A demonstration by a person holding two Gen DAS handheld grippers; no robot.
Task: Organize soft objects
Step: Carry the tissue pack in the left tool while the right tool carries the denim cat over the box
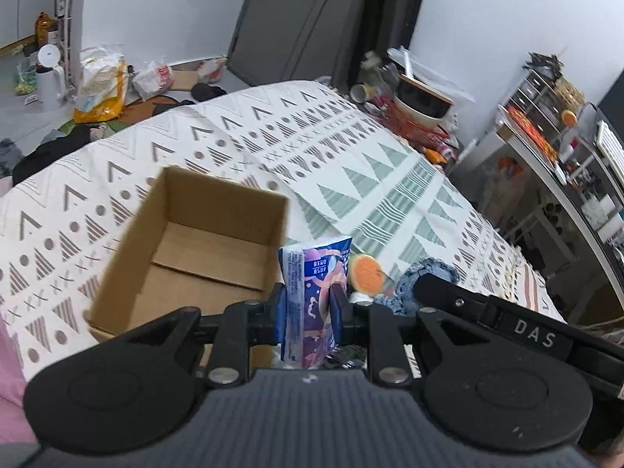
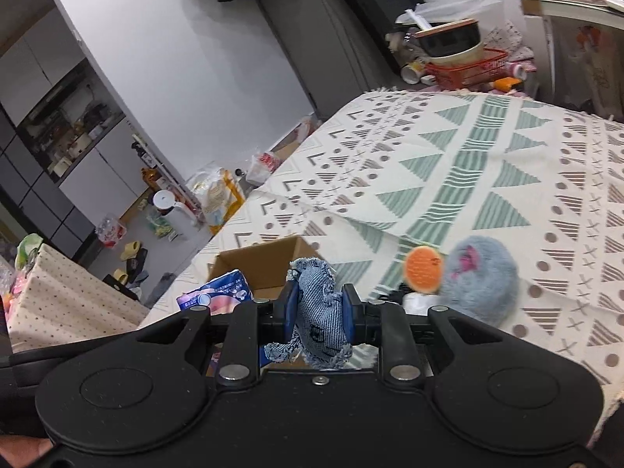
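Left gripper [image 1: 308, 304] pinches the tissue pack [image 1: 312, 292], box [image 1: 187, 241] at 10 o'clock. Right gripper [image 2: 319, 308] clamps the denim toy [image 2: 318, 312]. Both light, squashy; mid-body grip looks fine.

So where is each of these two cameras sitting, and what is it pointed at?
Left wrist: on the left gripper, facing the cardboard box; its fingers pinch a tissue pack.
Right wrist: on the right gripper, facing the bed; its fingers pinch a denim piece.
Shared: the box, pack and orange disc.

Box [image 1: 187, 249] on bedspread [image 1: 351, 148]
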